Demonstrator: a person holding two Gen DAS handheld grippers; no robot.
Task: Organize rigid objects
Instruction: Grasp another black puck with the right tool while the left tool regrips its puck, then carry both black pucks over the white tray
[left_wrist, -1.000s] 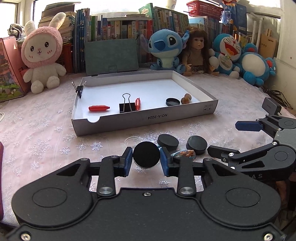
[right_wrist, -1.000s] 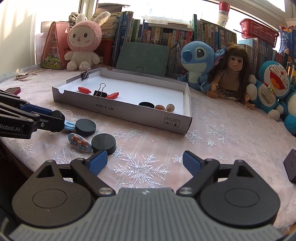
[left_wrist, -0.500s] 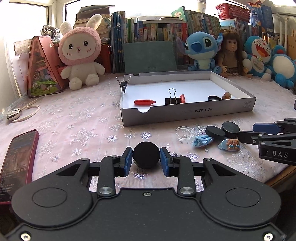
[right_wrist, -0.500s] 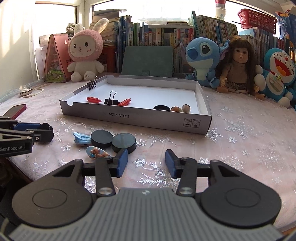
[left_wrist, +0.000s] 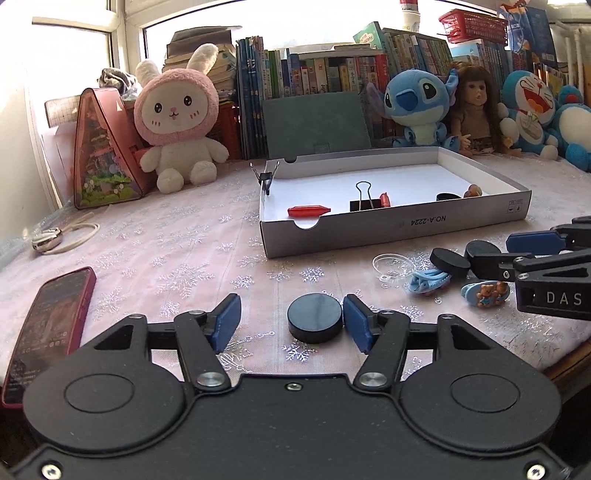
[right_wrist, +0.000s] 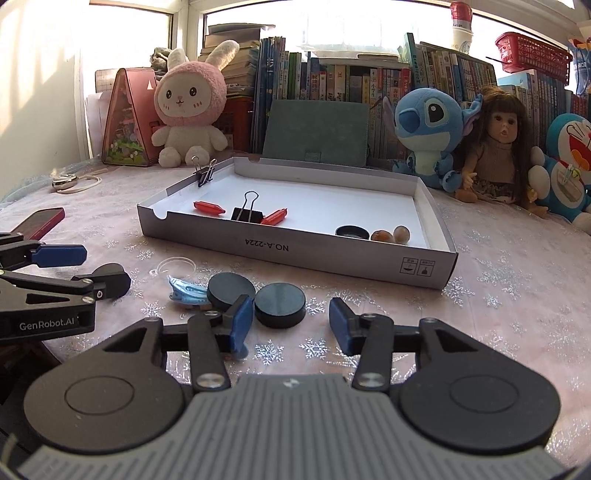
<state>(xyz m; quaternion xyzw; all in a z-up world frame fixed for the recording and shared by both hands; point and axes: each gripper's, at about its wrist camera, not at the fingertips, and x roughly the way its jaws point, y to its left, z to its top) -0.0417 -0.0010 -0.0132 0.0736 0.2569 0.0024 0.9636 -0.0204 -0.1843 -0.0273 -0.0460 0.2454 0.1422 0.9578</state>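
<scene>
My left gripper (left_wrist: 291, 323) is open. A black round puck (left_wrist: 314, 322) lies flat on the tablecloth between its fingers, against the right pad. My right gripper (right_wrist: 291, 323) is open around another black puck (right_wrist: 280, 304), with a second puck (right_wrist: 231, 291) just left of it. A blue hair clip (right_wrist: 184, 291), a bear clip (left_wrist: 485, 293) and a clear ring (left_wrist: 391, 264) lie beside them. The white box tray (left_wrist: 388, 225) holds two red pieces, a binder clip (left_wrist: 365, 201), a black cap and two small nuts.
A red phone (left_wrist: 48, 325) lies at the left near the table edge. A cord with a metal piece (left_wrist: 48, 240) lies further back. Plush toys, a doll, a pink triangular box and a green folder (left_wrist: 314, 125) line the book wall behind the tray.
My left gripper has opened and let go of the black puck, which now lies on the cloth. My right gripper has moved in around a puck at the small pile.
</scene>
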